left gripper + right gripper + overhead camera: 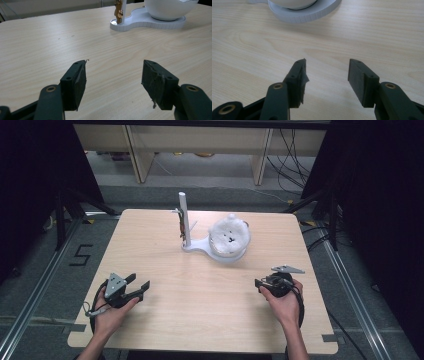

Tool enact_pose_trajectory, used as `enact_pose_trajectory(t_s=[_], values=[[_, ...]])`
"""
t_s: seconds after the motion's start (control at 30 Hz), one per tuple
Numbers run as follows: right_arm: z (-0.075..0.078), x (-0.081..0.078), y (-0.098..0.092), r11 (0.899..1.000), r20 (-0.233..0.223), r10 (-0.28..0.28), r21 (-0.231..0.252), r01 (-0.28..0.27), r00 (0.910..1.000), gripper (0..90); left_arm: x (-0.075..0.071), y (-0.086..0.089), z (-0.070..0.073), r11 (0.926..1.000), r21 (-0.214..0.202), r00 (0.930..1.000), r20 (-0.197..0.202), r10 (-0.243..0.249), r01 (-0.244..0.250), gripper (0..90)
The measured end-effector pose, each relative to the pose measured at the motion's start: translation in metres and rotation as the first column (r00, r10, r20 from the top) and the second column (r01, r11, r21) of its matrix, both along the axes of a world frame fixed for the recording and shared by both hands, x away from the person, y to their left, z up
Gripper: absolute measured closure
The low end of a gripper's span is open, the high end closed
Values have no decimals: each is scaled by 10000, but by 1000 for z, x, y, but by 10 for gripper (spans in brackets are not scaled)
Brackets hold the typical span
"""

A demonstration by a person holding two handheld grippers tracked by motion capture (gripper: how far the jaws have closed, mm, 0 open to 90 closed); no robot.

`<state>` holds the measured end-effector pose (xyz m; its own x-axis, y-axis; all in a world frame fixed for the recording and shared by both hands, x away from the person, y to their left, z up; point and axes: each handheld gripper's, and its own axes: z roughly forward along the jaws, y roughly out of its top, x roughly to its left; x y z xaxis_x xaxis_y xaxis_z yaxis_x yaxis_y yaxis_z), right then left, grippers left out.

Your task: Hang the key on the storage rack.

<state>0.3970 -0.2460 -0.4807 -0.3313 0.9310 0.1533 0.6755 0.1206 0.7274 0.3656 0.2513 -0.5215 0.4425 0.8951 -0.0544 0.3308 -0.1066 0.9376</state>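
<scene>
A white stand [196, 247] sits at the table's far middle, with an upright white post [183, 215] and a round bowl [229, 239] holding something white and fluffy. A small gold-brown item [118, 11] hangs by the post. My left gripper [138, 286] rests at the near left, open, with bare wood between its jaws [113, 75]. At the near right my right gripper [260, 283] is held by a hand, open with nothing between its jaws [327, 72]. The stand's base [304, 13] lies ahead of it.
The light wooden table [200, 295] has rounded corners and open wood between the grippers and the stand. Cables trail from both grippers. Beyond the far edge stand shelf legs [137, 155] and loose cables [295, 160] on a grey floor.
</scene>
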Motion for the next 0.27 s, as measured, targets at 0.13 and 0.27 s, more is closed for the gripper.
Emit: enact_pose_trajectory(t_s=[0.13,0.27], values=[[-1,-1,0,10000,-68,-81,-43,81,9999,499,-6,2,-2,9989,-400,9993,266,256,-245,341],[-2,-2,-1,9998,-88,21,210,-19,10000,500,-7,3,-1,9987,-406,9992,245,304,-294,343]])
